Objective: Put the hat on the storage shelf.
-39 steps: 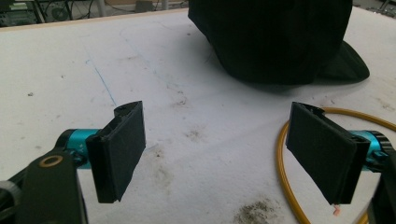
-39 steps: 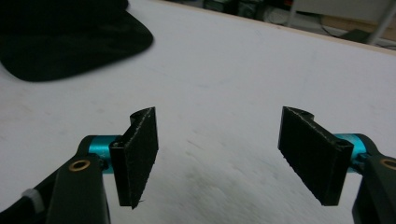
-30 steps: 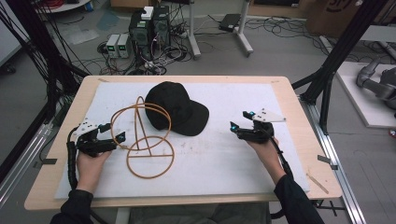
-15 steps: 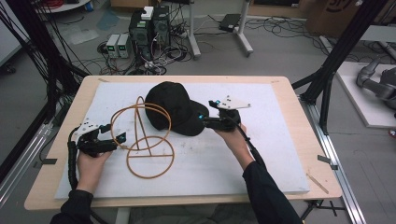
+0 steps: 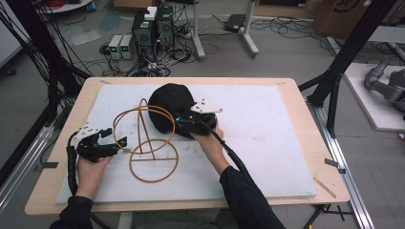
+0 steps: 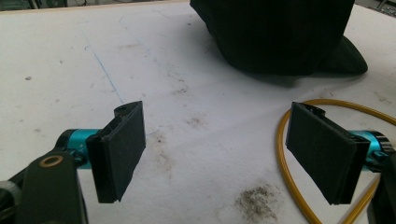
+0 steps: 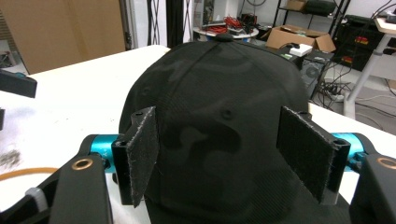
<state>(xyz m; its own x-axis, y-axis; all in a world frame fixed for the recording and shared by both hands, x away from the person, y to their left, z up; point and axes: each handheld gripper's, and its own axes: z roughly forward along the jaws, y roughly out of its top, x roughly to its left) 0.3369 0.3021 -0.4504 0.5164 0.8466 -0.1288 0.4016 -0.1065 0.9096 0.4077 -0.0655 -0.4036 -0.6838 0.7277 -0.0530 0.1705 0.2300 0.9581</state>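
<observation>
My right hand-held gripper (image 5: 180, 122) has just crossed to the cap (image 5: 169, 102), jaws reopened wide and straddling its crown unpinched, ready to grab it.

Cap (image 5: 172, 107) sits on the mat (image 5: 267, 143) covering the desk (image 5: 296, 86), toward the far centre. Wire stand (image 5: 145, 143) stands just left of and nearer than the cap, its ring base flat on the mat. Left hand-held gripper (image 5: 114, 140) lies at the stand's left side, beside its upper hoop. Right hand-held gripper (image 5: 179, 121) is at the cap's near right edge, with the cap directly ahead of its jaws.
</observation>
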